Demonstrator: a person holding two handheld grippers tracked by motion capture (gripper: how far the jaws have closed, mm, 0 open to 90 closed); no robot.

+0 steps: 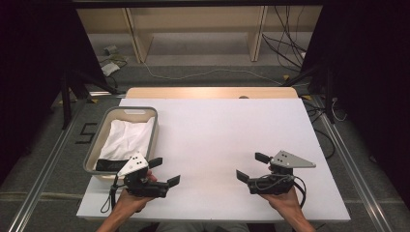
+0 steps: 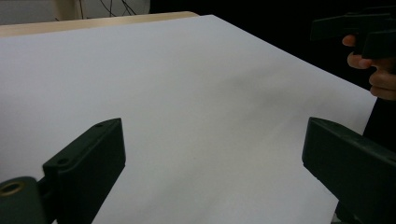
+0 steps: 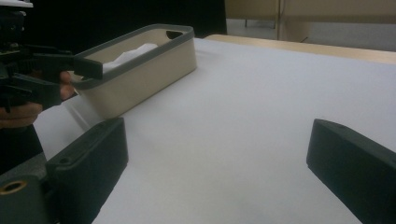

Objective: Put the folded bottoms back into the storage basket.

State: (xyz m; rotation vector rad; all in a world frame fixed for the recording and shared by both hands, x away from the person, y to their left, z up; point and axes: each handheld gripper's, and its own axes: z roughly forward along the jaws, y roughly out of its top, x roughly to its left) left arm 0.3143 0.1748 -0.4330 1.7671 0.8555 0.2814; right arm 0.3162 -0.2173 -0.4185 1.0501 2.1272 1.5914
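At the near edge of the desk (image 1: 227, 130) we hold the left gripper (image 1: 164, 172) and the right gripper (image 1: 251, 166), one in each hand, facing each other across a bare stretch of the white surface and well apart. The left gripper's fingers (image 2: 88, 161) stand wide, with nothing between them but the white desk top; the same is true of the right gripper's fingers (image 3: 91, 154), spread wide over empty surface. Each gripper carries a grey three-cornered plate on top, and a cable trails from each toward us.

Nearest the left gripper is a beige bin (image 1: 96, 150) with a grey rim, resting on the left part of the desk, its near end just beside that gripper. Inside it lies a white cloth (image 1: 126, 137), crumpled, with something dark at the bin's near end that we cannot make out. From the right gripper view the bin (image 3: 154, 70) stands behind the left gripper (image 3: 60, 70), the cloth (image 3: 133, 51) showing just above the rim. In the left gripper view the right gripper (image 2: 362, 32) appears at the far right, by the desk's edge.
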